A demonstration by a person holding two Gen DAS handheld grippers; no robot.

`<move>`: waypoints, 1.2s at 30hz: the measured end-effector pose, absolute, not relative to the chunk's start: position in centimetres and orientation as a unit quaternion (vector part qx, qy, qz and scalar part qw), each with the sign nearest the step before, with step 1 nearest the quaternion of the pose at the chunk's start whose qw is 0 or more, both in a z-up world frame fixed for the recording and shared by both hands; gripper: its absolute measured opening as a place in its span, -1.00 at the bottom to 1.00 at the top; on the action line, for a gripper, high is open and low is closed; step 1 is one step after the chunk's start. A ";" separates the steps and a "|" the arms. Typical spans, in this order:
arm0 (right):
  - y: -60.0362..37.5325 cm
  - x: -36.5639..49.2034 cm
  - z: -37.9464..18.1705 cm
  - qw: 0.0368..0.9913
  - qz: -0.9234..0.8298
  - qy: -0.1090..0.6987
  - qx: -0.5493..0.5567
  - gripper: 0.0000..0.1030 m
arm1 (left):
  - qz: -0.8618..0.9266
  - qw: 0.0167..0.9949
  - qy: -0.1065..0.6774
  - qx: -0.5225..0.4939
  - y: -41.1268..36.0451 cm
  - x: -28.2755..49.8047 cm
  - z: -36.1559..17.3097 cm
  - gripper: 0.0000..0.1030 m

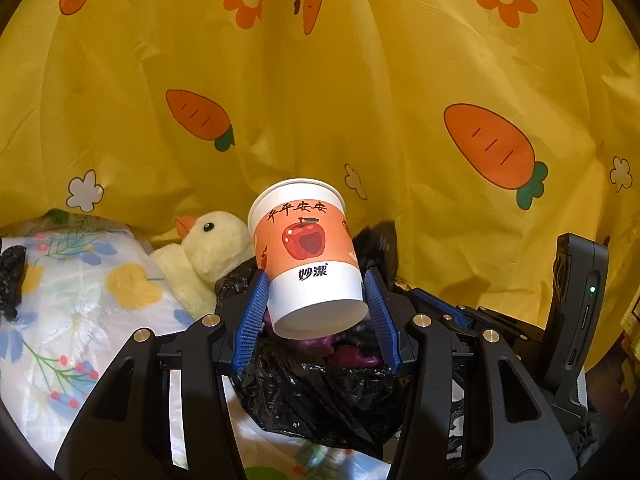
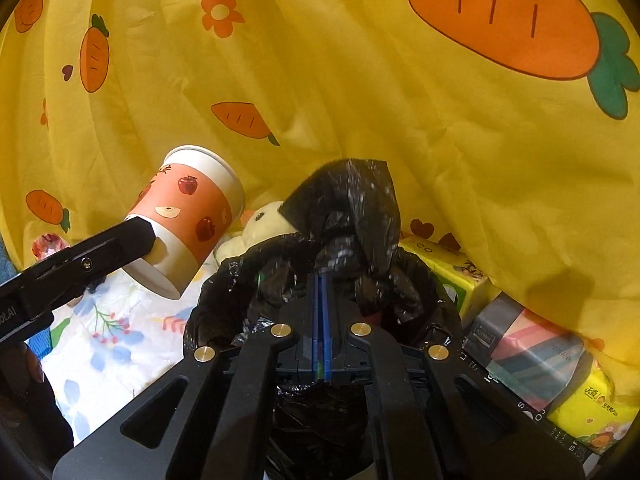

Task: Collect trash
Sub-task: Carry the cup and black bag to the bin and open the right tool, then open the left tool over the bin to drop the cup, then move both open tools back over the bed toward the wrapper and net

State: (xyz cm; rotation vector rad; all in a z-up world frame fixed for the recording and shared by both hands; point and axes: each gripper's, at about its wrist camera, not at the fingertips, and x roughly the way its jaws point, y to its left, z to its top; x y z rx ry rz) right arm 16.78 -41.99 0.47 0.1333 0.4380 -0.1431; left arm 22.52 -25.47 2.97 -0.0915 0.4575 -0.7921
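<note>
My left gripper (image 1: 316,292) is shut on a paper cup (image 1: 308,256) with an orange band and red apples, holding it by its white base above a black trash bag (image 1: 320,396). The cup tilts, mouth away from me. In the right wrist view the cup (image 2: 192,216) hangs at the left in the left gripper's finger (image 2: 100,252). My right gripper (image 2: 321,280) is shut on the rim of the black trash bag (image 2: 352,216) and holds it up. Something purple (image 1: 352,354) lies inside the bag.
A yellow carrot-print curtain (image 1: 360,100) hangs close behind. A plush duck (image 1: 208,248) lies on the floral tablecloth (image 1: 80,312) left of the bag. Tissue packs (image 2: 452,272) and a striped box (image 2: 532,356) sit to the right of the bag.
</note>
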 end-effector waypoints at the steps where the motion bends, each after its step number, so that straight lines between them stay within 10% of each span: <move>1: -42.3 16.7 0.3 0.971 -0.075 0.216 0.072 -0.32 | -0.383 0.895 0.223 -0.043 -25.6 22.7 2.8 -0.05; 10: -43.2 15.6 0.8 0.972 -0.127 0.180 0.084 -0.07 | -0.404 0.882 0.242 -0.038 -27.6 24.0 1.7 -0.03; 15: -43.1 15.0 1.0 0.973 -0.130 0.172 0.083 -0.04 | -0.378 0.892 0.245 -0.039 -26.5 24.2 0.9 0.66; 36: -32.0 14.2 2.5 0.985 -0.023 0.163 0.052 0.52 | -0.103 0.966 0.229 -0.059 -6.8 19.2 0.9 0.88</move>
